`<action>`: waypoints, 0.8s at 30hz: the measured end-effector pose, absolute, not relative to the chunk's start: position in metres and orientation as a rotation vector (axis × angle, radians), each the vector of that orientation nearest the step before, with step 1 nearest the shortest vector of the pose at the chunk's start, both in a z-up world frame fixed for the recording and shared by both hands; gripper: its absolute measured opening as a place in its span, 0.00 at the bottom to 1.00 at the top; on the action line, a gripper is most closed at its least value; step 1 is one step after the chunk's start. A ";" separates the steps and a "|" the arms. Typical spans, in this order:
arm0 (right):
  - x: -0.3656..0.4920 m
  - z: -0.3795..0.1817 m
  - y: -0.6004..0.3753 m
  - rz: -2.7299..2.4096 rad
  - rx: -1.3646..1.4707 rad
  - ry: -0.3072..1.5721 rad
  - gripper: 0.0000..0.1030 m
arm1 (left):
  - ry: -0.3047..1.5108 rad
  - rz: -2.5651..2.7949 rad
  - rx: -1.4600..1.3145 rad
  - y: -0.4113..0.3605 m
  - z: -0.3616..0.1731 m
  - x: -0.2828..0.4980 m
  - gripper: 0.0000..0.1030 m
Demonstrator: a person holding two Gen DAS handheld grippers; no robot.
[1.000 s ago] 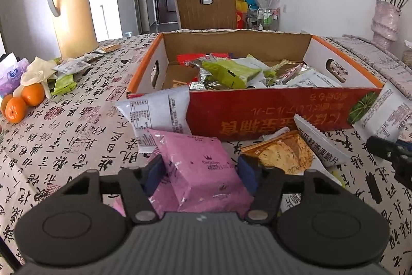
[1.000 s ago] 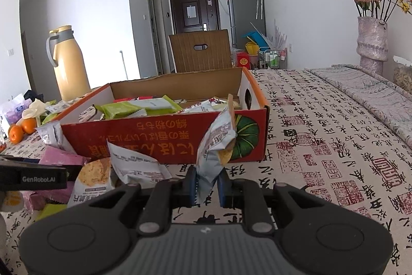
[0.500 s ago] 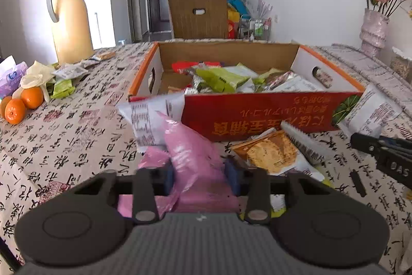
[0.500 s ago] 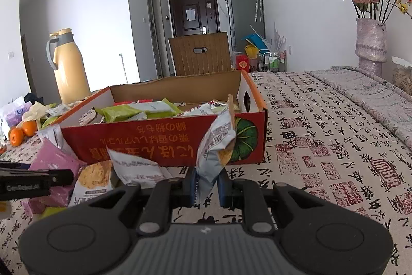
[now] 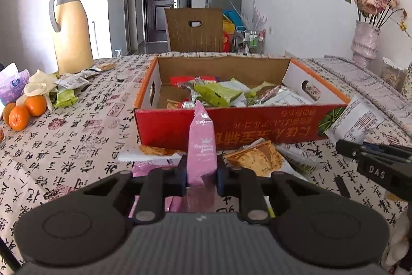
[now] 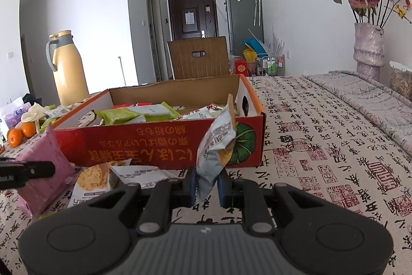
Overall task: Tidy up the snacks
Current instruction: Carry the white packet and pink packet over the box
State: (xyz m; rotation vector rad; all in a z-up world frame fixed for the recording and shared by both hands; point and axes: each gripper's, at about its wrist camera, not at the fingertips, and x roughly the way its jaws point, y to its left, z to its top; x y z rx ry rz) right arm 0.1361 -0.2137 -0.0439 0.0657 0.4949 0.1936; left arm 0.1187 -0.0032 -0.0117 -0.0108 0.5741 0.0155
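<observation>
**Both tongs clamped on snack packs in front of box**

Left gripper [image 5: 200,175]: jaws have just been closing and now pinch the pink pack [image 5: 201,146] between the pads. The pack stands upright on its narrow edge, its top corner reaching the height of the box [image 5: 257,125] front wall. It is clear of the other packs lying on the table just in front of the box.

Right gripper [image 6: 207,186]: jaws together on the grey pack [image 6: 216,146], which stands tilted in front of the right end of the box, over the printed green pumpkin. From this view the pink pack shows at the left, before the box's left front corner.

Compared with a second ago: the left jaws stood wide around the pink pack, which lay flat and broad among the loose packs; now it is squeezed narrow and lifted. The left view has also risen a little, showing more of the box interior. The right gripper and grey pack look unchanged.

Loose biscuit packs [image 5: 255,159] lie against the box front. The box holds green, red and silver packs.
</observation>
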 end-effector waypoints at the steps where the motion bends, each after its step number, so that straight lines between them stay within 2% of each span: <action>1: 0.135 -0.044 -0.213 0.191 0.061 0.491 0.16 | 0.568 0.014 -0.012 -0.004 -0.010 0.117 0.20; 24: 0.151 -0.001 -0.204 0.203 0.030 0.376 0.16 | 0.402 -0.016 -0.008 -0.021 0.049 0.148 0.20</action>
